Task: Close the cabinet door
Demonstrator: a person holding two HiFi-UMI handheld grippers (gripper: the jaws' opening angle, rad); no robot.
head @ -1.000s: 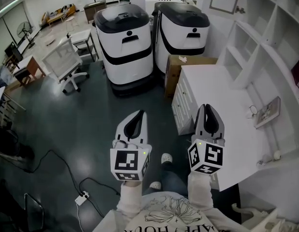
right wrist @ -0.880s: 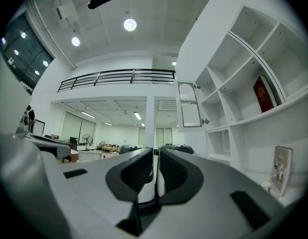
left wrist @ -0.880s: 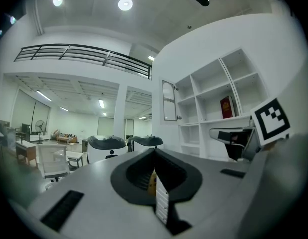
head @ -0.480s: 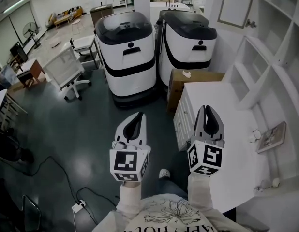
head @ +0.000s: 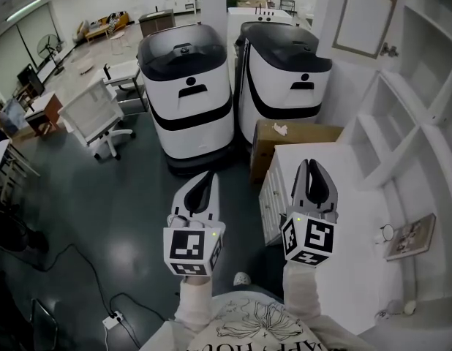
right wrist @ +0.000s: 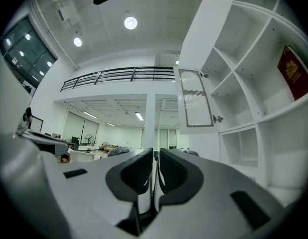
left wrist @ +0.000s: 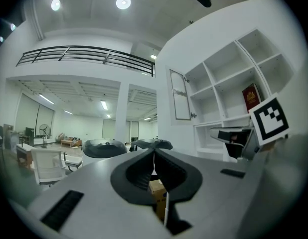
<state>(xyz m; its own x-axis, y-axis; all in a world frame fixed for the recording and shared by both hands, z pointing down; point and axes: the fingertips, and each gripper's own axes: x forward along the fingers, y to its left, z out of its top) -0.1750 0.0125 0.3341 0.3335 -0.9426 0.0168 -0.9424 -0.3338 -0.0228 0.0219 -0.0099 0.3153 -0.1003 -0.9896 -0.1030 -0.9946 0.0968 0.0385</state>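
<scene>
- Head view: A person holds the left gripper (head: 210,175) and the right gripper (head: 312,163) out in front, both empty, over a dark floor and the edge of a white counter (head: 343,196). The cabinet door (head: 365,13), a white frame round a pale panel, stands swung open at the top right. It is high on a white shelving unit (head: 401,123) and well apart from both tools. A small fitting (head: 389,50) shows at its lower shelf-side corner. Two large white-and-black machines (head: 189,86) stand beyond. The job appears to be at the approach, with the door untouched.
- Left gripper view: The left tool's jaws meet at the tips with nothing between them. The cabinet door (left wrist: 180,94) hangs ahead and above, beside open cubbies, one holding a red book (left wrist: 251,97).
- Right gripper view: The right tool's jaws are drawn to a thin slit, gripping nothing. The cabinet door (right wrist: 195,98) shows a ribbed, translucent panel. Two fittings on its shelf-side edge are likely hinges. The next move probably calls for lifting the nearer right tool to the door's free edge and pushing it round toward the shelves; closed jaws would serve for that.
</scene>
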